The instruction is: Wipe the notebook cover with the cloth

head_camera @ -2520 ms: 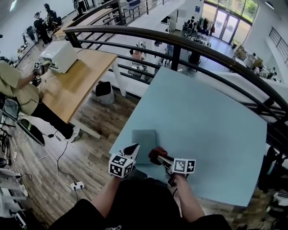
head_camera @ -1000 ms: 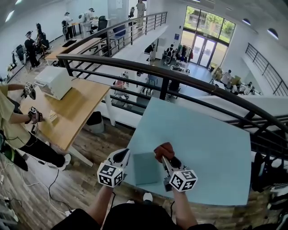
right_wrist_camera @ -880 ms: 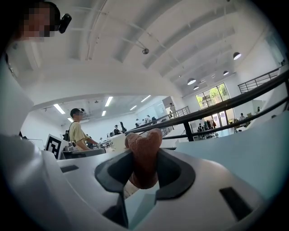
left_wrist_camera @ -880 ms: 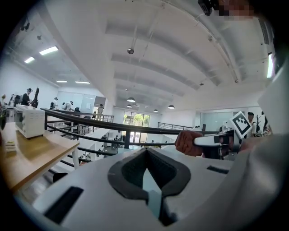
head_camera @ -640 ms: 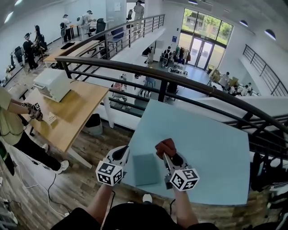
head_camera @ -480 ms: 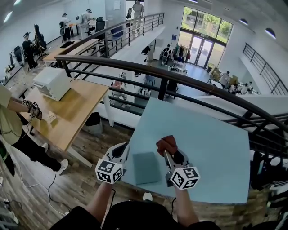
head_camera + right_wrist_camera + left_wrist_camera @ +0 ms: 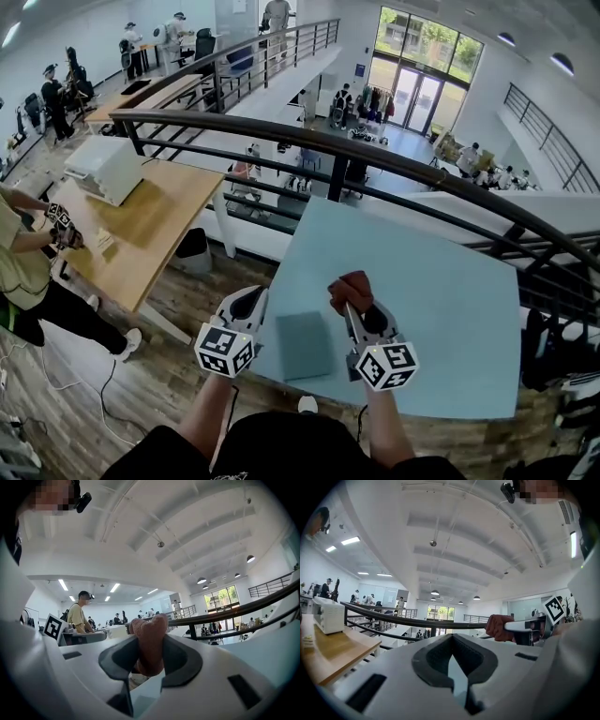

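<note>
Tabletop (image 7: 441,309) in pale blue is spreading out in front of the person, next to a dark railing (image 7: 375,155). The notebook (image 7: 303,344) has a cover of nearly the same blue. It is lying flat near the close left edge, between the two grippers. The left gripper (image 7: 246,302) is hanging just left of the notebook, out past the edge. Its jaws are pressing together with nothing in them. The right gripper (image 7: 354,302) is hanging just right of the notebook, and its jaws are squeezing the cloth (image 7: 351,289). The reddish-brown cloth is bunching up into a small lump by the notebook's far right corner. It is not lying on the cover.
</note>
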Demonstrator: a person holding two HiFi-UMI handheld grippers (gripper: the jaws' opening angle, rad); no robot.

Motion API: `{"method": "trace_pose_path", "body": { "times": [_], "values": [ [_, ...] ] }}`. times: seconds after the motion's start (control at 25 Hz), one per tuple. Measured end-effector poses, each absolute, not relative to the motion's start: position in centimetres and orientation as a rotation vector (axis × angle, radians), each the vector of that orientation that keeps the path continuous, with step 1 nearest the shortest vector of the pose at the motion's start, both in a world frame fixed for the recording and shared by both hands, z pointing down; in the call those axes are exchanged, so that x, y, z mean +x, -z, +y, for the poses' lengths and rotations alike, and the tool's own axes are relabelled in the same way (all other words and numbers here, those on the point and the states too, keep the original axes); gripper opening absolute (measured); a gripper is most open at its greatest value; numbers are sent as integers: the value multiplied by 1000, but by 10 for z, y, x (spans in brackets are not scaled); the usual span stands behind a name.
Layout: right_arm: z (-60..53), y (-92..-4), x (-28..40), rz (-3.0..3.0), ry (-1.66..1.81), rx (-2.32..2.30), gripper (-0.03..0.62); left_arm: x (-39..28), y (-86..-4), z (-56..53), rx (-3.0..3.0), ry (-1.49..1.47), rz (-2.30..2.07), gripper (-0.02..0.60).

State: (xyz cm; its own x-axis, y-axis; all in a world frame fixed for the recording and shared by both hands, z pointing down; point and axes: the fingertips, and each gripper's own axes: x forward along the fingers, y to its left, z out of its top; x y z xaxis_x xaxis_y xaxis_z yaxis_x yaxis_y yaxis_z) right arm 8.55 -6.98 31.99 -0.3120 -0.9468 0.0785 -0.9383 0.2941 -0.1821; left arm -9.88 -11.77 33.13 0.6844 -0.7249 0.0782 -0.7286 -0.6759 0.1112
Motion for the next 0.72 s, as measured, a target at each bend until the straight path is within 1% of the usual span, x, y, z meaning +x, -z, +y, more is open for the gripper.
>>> {"method": "trace_pose_path", "body": {
  "times": [0.72],
  "values": [
    [-74,-322,82,2493,312,-1818,129,-97,-328,-119,2759,-35,-1183,8]
  ]
}}
